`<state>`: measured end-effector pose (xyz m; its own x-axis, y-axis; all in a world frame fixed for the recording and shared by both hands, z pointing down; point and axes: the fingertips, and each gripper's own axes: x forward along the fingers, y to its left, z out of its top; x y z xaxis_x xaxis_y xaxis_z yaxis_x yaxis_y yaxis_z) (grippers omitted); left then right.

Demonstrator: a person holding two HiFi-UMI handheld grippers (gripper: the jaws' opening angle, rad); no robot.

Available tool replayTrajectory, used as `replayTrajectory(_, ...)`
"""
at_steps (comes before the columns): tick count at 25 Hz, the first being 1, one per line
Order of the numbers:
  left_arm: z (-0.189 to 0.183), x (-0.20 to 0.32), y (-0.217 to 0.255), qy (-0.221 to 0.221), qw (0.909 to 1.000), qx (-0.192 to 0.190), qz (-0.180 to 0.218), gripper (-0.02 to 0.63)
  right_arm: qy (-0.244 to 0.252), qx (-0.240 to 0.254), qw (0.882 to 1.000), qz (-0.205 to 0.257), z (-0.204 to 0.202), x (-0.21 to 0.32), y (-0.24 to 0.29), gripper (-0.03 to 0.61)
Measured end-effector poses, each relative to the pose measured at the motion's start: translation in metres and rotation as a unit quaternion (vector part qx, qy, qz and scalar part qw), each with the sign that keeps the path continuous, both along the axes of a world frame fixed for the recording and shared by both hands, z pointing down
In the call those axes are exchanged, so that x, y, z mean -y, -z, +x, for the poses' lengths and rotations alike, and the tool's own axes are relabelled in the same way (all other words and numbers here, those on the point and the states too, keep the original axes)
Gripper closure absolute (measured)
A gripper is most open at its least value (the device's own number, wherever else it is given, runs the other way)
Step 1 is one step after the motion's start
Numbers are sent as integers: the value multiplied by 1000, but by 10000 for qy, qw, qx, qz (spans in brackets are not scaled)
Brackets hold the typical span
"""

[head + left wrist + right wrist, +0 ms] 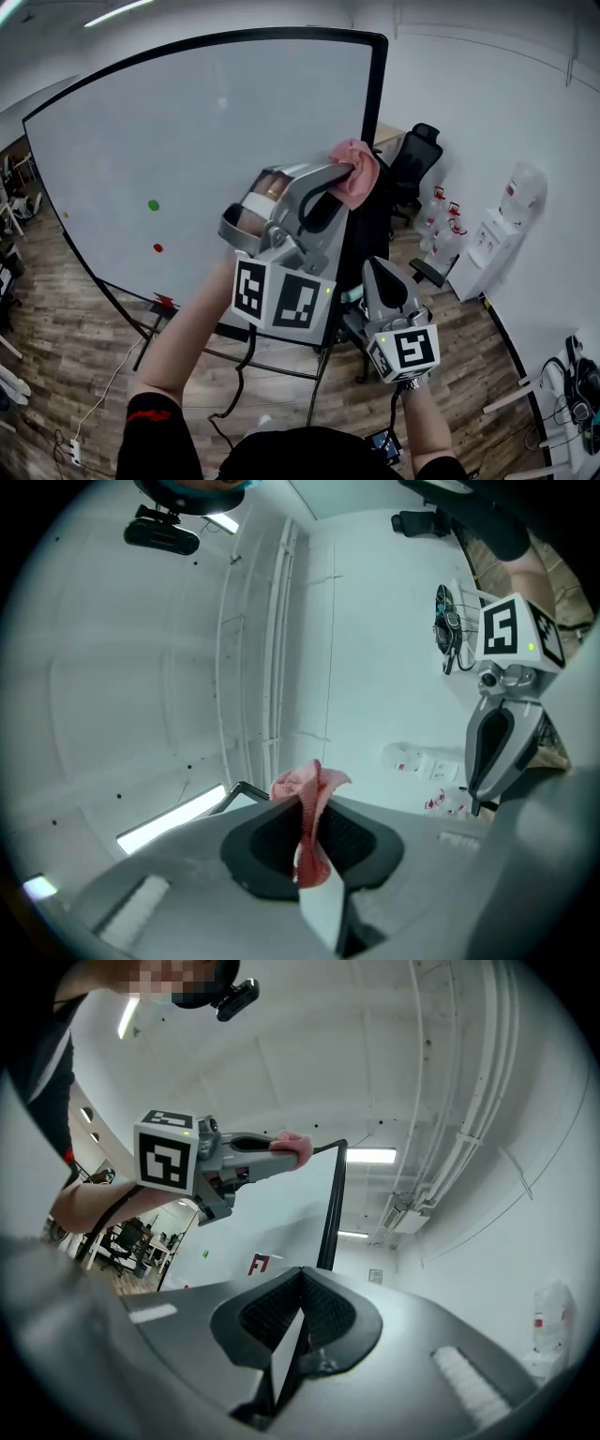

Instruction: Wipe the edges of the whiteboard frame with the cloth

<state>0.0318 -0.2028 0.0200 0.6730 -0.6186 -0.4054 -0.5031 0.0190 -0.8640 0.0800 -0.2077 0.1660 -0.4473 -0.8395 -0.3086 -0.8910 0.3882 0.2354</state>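
Observation:
A large whiteboard (206, 141) with a black frame (378, 94) stands in front of me. My left gripper (345, 174) is shut on a pink cloth (356, 174), which lies against the frame's right vertical edge about halfway up. In the left gripper view the cloth (310, 803) is pinched between the jaws of that gripper (314, 822) and bunches out past the tips. My right gripper (372, 267) hangs lower, below the cloth, shut and holding nothing (300, 1290). From the right gripper view I see the left gripper (234, 1155), the cloth (293, 1146) and the frame edge (330, 1213).
Green (153, 204) and red (157, 247) magnets sit on the board. A black office chair (413, 159) and water dispensers (511, 220) stand behind the board at the right wall. The board's stand legs (319, 384) and a power strip (75, 453) are on the wooden floor.

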Motion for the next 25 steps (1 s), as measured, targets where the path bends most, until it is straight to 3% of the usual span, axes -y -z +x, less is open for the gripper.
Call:
replayTrajectory(10, -1, 3, 72, 457, 9949, 296, 849, 571, 64, -295, 9988, 394, -3, 7, 42, 577)
replayTrajectory(25, 12, 24, 132, 1234, 9824, 592, 1268, 571, 106, -600, 9950, 788, -16, 10, 89, 577)
